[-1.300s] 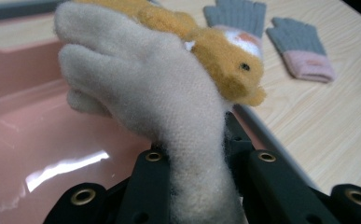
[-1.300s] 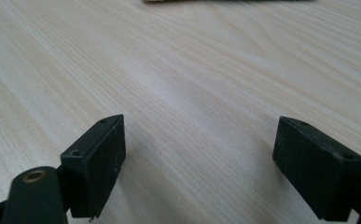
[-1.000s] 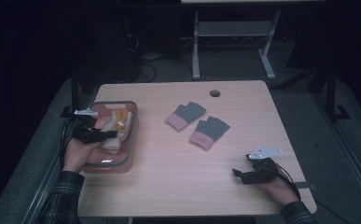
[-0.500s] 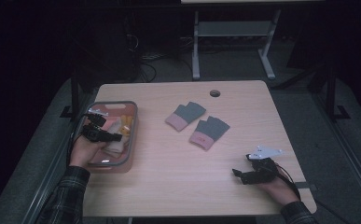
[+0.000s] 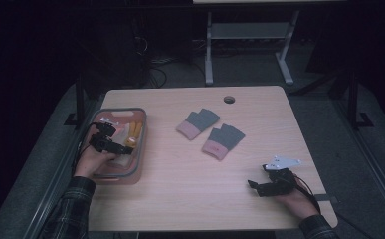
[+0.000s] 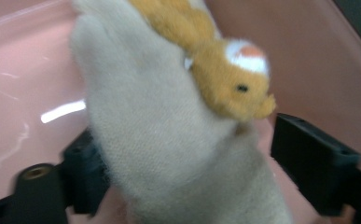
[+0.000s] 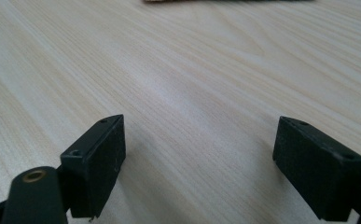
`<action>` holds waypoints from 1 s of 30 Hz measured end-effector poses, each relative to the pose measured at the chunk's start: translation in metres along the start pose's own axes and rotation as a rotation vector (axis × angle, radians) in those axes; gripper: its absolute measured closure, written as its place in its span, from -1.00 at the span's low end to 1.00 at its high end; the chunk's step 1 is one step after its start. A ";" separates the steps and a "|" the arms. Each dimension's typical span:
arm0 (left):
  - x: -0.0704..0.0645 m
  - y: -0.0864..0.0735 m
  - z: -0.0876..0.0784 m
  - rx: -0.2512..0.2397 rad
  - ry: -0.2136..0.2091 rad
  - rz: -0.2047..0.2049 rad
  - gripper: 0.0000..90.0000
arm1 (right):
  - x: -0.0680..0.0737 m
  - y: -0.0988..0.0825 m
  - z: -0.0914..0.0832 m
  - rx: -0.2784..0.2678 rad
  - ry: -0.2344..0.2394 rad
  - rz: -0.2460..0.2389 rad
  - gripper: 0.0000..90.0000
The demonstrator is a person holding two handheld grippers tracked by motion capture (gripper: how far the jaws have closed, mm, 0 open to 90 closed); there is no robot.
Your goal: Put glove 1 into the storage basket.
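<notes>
Opening left gripper (image 6: pixel 183 172) jaws around cream mitten (image 6: pixel 169 140), seemingly loose | right gripper (image 7: pixel 197 163) jaws apart

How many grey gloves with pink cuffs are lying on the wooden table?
2. One grey glove lies near the table's middle; the second grey glove lies beside it, nearer the person. More may be hidden in the pink tray at the left.

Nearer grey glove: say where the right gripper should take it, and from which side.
Probably the pink cuff of the nearer grey glove, which points toward the right gripper. It lies flat on the table, so come from above, jaws straddling the cuff's edge.
</notes>
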State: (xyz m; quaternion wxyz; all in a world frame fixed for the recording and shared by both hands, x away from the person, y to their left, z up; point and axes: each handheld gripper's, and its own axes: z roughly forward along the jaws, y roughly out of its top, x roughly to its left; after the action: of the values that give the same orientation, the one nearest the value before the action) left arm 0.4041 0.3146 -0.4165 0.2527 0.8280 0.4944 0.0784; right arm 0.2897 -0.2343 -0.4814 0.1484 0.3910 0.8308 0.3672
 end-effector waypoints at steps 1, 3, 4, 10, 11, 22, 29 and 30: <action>0.001 0.000 -0.002 -0.006 0.004 -0.006 -0.68 | 0.000 0.000 0.000 0.000 0.000 0.000 -0.63; 0.003 0.001 -0.008 -0.011 0.013 0.003 -0.70 | 0.000 0.000 0.000 0.000 0.000 0.000 -0.63; 0.003 0.001 -0.012 -0.020 0.021 0.004 -0.71 | 0.000 0.000 0.000 0.000 0.000 0.000 -0.63; -0.003 0.006 -0.035 -0.101 0.008 0.020 -0.70 | 0.000 0.000 0.000 0.000 0.000 0.000 -0.63; -0.005 0.007 -0.037 -0.111 0.005 0.025 -0.71 | 0.000 0.000 0.000 0.000 0.000 0.000 -0.63; -0.048 0.017 -0.050 -0.199 -0.064 0.096 -0.70 | 0.000 0.000 0.000 0.001 0.000 0.000 -0.63; -0.090 0.018 -0.043 -0.230 -0.129 0.149 -0.70 | 0.000 0.000 0.000 0.000 -0.001 0.000 -0.64; -0.094 0.018 -0.042 -0.230 -0.136 0.156 -0.70 | 0.000 0.000 0.000 0.000 -0.001 0.000 -0.64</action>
State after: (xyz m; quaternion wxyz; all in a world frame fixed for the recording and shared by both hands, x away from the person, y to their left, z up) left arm 0.3551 0.2413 -0.3605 0.3718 0.8329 0.3981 0.0976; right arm 0.2898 -0.2343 -0.4814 0.1488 0.3914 0.8307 0.3669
